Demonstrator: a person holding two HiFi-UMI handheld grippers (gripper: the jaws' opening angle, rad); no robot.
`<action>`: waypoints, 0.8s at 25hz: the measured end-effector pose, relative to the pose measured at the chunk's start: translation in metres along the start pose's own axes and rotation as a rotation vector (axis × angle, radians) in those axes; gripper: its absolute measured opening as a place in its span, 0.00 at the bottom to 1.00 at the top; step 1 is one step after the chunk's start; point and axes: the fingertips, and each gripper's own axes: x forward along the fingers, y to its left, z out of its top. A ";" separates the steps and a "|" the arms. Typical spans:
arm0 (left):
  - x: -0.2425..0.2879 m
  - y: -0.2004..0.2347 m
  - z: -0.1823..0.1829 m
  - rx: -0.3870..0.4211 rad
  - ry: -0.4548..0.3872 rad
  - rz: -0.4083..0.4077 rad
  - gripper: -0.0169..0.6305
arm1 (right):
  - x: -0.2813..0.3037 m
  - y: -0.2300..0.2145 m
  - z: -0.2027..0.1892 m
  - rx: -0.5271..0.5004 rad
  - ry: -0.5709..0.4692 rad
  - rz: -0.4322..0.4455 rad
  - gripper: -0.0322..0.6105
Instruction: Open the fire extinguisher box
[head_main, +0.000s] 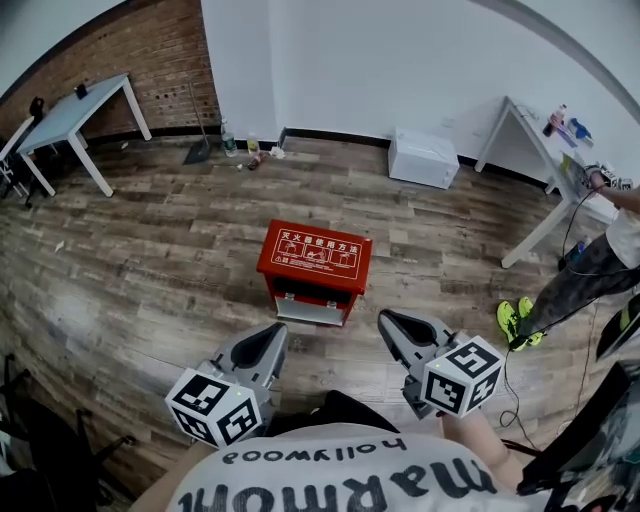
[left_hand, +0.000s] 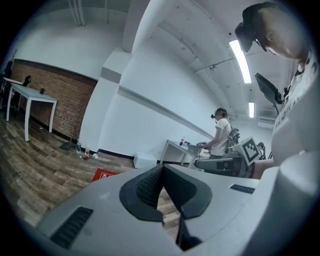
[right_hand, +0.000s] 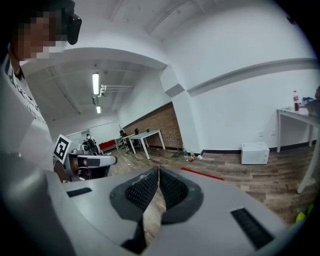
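The red fire extinguisher box (head_main: 314, 260) stands on the wood floor ahead of me, its lid with white print down and a grey panel on its front. My left gripper (head_main: 273, 335) hovers short of the box's near left corner, and my right gripper (head_main: 388, 322) short of its near right. Neither touches the box. Both are shut with nothing between the pads. In the left gripper view the jaws (left_hand: 161, 167) meet at the tips, with the box (left_hand: 105, 175) low on the left. In the right gripper view the jaws (right_hand: 158, 170) are also closed, and the box's red edge (right_hand: 202, 173) shows just beyond.
A small white cabinet (head_main: 423, 158) sits by the far wall. White tables stand at the left (head_main: 75, 115) and right (head_main: 535, 140). A person (head_main: 590, 275) in green shoes stands at the right. Bottles (head_main: 240, 148) and a dustpan lie by the brick wall.
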 end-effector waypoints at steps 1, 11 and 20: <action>0.002 0.000 -0.002 -0.001 0.004 0.004 0.03 | 0.001 -0.001 -0.002 0.001 0.002 0.004 0.07; 0.005 -0.001 -0.007 0.007 0.035 0.029 0.03 | 0.003 -0.007 -0.013 0.027 0.017 0.034 0.07; 0.027 0.005 -0.004 0.008 0.061 -0.006 0.03 | 0.012 -0.019 -0.015 0.052 0.032 0.013 0.07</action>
